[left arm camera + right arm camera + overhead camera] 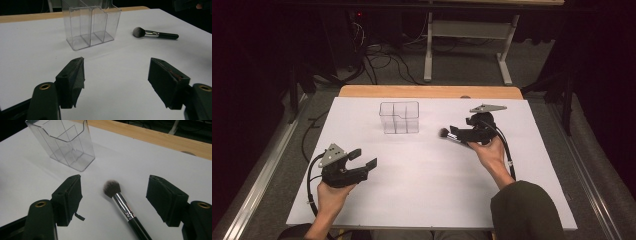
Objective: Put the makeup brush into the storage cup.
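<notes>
Hovering spread-jawed over the makeup brush (122, 205), which lies flat on the table (422, 190) right of the clear organizer (399, 117), your right gripper (113, 195) should clamp its metal ferrule squarely.

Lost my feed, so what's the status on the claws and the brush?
Both claws open: left claw idle, right claw straddling the makeup brush. Brush flat on table, ungripped. Clear organizer nearby, path open.
</notes>
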{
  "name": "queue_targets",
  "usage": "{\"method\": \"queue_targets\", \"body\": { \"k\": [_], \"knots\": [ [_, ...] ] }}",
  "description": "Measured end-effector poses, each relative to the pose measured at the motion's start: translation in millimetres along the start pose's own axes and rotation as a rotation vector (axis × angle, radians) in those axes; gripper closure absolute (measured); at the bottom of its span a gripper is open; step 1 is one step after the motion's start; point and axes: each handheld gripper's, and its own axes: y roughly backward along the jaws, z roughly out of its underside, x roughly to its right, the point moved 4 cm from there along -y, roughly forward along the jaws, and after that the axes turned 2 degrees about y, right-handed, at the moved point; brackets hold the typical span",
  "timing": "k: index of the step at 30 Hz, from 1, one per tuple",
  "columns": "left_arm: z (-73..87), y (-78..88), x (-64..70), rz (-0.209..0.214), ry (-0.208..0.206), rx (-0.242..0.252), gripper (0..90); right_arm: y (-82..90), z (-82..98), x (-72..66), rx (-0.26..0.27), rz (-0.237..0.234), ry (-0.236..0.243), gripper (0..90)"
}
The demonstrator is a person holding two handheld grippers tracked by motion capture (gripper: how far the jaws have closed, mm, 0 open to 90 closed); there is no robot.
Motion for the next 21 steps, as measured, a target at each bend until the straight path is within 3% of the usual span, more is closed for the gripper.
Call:
{"method": "queue_targets", "body": {
  "k": [8, 13, 21],
  "knots": [
    [0.1, 0.6, -0.4, -0.001, 0.003, 0.002, 29.6, 0.3, -3.6, -2.4, -0.042, -0.002, 0.028, 28.3],
    [-0.1, 0.0, 0.1, 0.002, 0.003, 0.001, 29.7, -1.8, -2.0, -1.6, -0.079, 0.006, 0.044, 31.7],
    [0.3, 0.1, -0.3, -0.001, 0.000, -0.003, 29.6, 1.3, -3.3, 3.6, -0.105, 0.026, 0.036, 33.0]
  ]
}}
